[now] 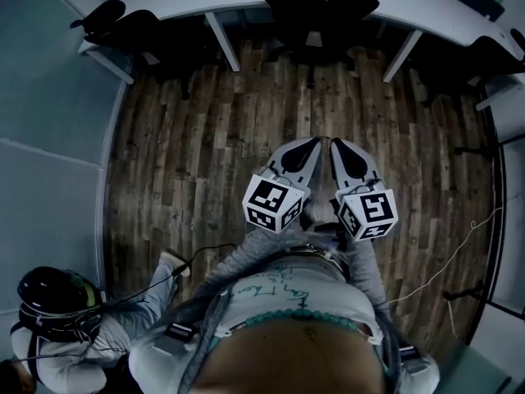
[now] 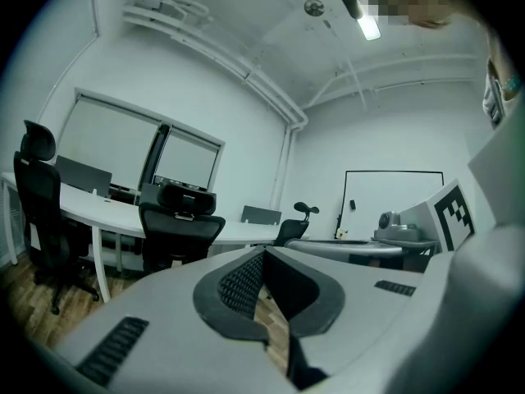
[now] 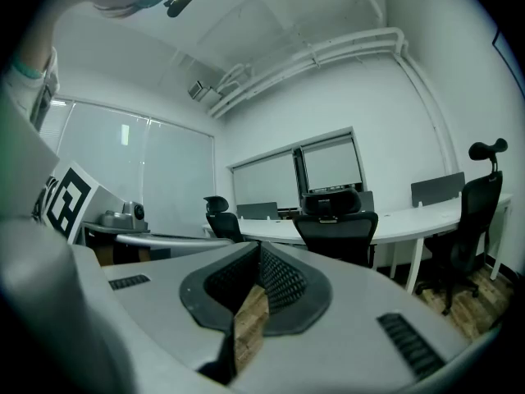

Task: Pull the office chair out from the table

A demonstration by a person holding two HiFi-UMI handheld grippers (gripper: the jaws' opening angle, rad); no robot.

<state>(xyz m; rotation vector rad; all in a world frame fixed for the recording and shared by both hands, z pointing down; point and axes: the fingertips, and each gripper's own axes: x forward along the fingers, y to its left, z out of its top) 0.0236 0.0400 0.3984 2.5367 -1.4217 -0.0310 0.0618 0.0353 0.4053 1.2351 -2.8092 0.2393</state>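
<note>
The left tool (image 1: 314,143) is clenched tight with nothing in it, and the right tool (image 1: 336,144) is clenched tight with nothing in it too. They sit side by side, very close, and both point at the chair (image 1: 316,6). A strip of wood floor (image 1: 213,138) lies between the tools and the chair, so they are well apart. The chair is black, with its back to the tools, pushed in at the white curved desk (image 1: 189,2). A left chair (image 1: 115,23) and a right chair (image 1: 500,56) stand at the desk too. A person (image 1: 57,302) in a dark helmet crouches low on the left
</note>
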